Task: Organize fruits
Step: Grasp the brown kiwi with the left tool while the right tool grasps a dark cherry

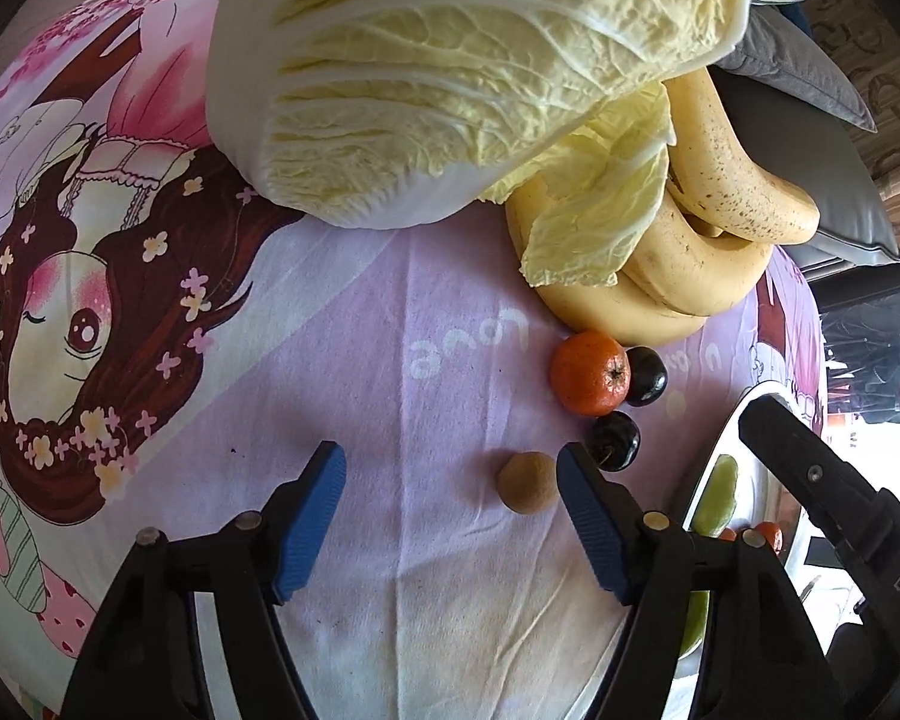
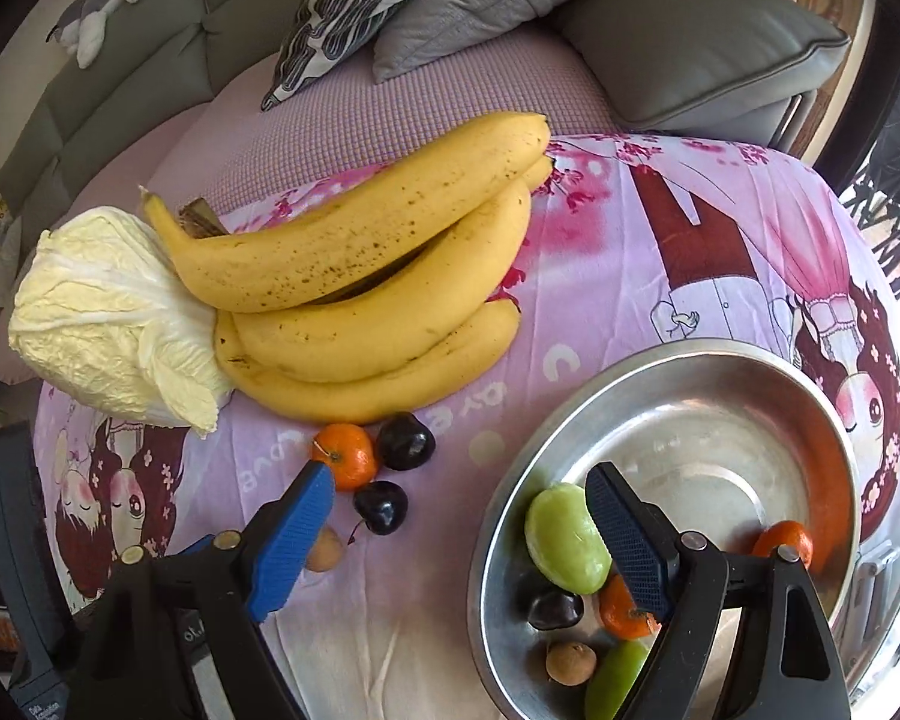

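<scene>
Steel bowl (image 2: 834, 420) holds fruit; left claw (image 1: 450, 468) spread, right claw (image 2: 459, 498) spread, both empty.

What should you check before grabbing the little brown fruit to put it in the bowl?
1. Left gripper open: ok, jaws wide apart, nothing between them.
2. Brown fruit free to grab: ok, it lies alone on the cloth, just inside the gripper's right fingertip.
3. Neighbours clear: not ok, a dark cherry sits close behind that fingertip.
4. Room in the metal bowl: ok, much of its floor is bare.
5. Right gripper out of the way: not ok, it is open and hangs over the bowl's near rim.
6. Bananas steady: cannot tell.
</scene>
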{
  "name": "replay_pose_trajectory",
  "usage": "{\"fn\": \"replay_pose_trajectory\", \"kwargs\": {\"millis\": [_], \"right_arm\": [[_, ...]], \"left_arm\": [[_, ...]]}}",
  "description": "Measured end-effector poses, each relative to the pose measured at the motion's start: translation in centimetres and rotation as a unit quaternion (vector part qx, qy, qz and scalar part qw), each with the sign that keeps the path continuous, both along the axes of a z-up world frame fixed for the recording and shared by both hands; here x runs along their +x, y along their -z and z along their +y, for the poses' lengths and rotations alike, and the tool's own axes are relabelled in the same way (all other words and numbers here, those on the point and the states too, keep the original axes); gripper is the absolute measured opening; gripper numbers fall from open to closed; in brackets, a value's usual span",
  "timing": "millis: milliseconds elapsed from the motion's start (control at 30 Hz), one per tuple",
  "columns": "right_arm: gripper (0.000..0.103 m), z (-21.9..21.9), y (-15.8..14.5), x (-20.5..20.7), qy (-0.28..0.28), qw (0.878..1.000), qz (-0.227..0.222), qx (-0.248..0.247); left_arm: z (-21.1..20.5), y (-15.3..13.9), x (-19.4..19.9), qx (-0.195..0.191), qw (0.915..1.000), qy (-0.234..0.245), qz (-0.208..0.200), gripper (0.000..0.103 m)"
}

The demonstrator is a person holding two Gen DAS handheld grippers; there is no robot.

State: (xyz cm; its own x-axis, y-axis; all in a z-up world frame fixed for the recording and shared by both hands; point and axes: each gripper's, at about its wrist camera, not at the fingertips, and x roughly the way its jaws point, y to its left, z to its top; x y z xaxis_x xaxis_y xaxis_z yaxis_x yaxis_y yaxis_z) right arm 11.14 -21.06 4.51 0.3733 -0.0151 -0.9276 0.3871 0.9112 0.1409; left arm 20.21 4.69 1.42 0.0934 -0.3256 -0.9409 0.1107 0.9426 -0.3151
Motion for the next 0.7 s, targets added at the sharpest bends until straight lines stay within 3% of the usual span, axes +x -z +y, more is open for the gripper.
{"fn": "replay_pose_trajectory", "kwargs": {"millis": [67,167,233,300,700], "right_arm": [[0.084,0.2,0.1,0.3,-0.006,1.0,0.002,0.001],[0.067,0.7,1.1,1.0,-0.018,1.0,0.014,0.005],[0.054,0.9,2.0,1.3,-0.022,0.999,0.026,0.013],[0.048,1.1,2.9,1.5,-0.029,0.999,0.036,0.025],[0.04,1.3,5.8,1.2,-0.039,0.994,0.055,0.082]], "left_arm": [[-0.9,0.5,-0.2,0.0,0.9999,0.012,-0.001,0.071],[-1.7,0.5,-0.2,0.0,0.9995,0.032,-0.006,0.059],[-2.1,0.7,-0.3,0.001,0.9992,0.04,-0.007,0.059],[-2.5,0.9,-0.3,0.005,0.9989,0.046,-0.008,0.057],[-5.1,1.8,-2.4,-0.031,0.9967,0.073,0.013,0.026]]}}
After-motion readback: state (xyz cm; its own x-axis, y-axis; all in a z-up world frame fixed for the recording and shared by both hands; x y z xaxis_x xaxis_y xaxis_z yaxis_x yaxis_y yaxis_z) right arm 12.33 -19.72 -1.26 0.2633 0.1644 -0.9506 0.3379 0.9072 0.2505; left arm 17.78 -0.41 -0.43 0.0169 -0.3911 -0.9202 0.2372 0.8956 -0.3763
